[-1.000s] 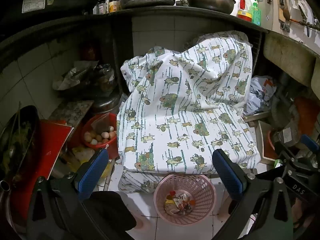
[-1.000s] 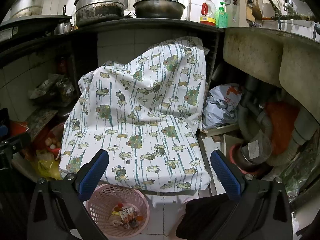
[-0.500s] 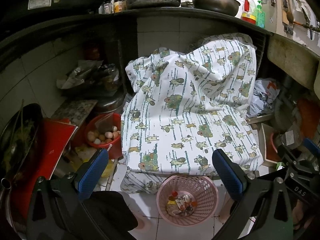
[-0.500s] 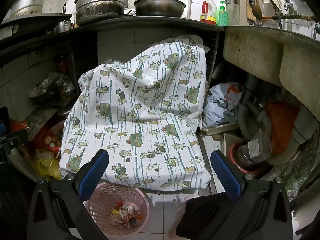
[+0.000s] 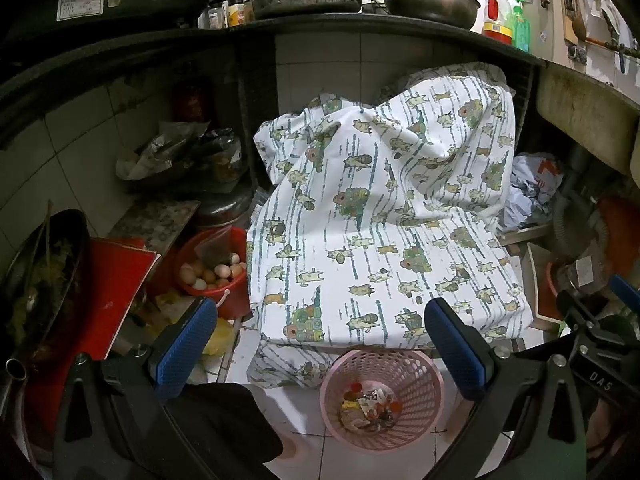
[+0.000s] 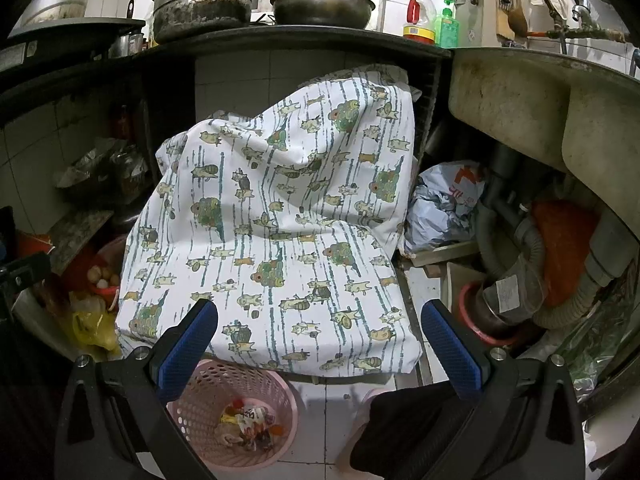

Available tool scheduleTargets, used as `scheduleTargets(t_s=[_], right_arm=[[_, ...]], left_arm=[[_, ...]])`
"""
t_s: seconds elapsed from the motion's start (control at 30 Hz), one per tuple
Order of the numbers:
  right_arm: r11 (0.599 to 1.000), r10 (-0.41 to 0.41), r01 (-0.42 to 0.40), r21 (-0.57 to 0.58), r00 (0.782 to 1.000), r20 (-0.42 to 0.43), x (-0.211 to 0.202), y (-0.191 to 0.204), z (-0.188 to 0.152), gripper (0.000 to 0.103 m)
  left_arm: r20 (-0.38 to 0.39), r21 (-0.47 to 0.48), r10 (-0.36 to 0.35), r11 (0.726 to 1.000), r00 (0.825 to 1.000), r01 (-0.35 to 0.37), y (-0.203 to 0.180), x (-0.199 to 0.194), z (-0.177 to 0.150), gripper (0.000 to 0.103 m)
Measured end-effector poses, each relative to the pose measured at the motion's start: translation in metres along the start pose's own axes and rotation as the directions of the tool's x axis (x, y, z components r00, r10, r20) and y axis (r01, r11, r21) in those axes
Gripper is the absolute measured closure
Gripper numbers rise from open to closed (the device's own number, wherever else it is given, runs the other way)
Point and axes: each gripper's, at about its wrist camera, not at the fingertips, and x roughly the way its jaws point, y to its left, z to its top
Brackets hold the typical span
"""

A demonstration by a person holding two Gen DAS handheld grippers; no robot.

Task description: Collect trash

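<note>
The pink basket (image 5: 382, 400) stands on the tiled floor (image 5: 308, 436) just below and between the left gripper's (image 5: 320, 350) jaws, with wrappers (image 5: 370, 406) lying in its bottom. Both the left and the right gripper (image 6: 320, 350) hold their jaws wide apart, clamped on nothing. This fits either trash already dropped in or more still to fetch. Ahead of the jaws a printed cloth (image 6: 280, 220) drapes something bulky under the dark bench (image 6: 300, 42) of a cluttered kitchen.
</note>
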Motion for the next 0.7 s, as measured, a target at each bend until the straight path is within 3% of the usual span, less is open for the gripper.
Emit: scheduleTargets(t_s=[0.7], right_arm=[[1.000, 0.004, -0.004, 0.001, 1.000, -0.008, 0.0034, -0.0014, -0.0005, 0.000]], left_arm=[[0.020, 0.028, 0.016, 0.999, 1.000, -0.016, 0.0027, -0.0007, 0.0019, 0.000]])
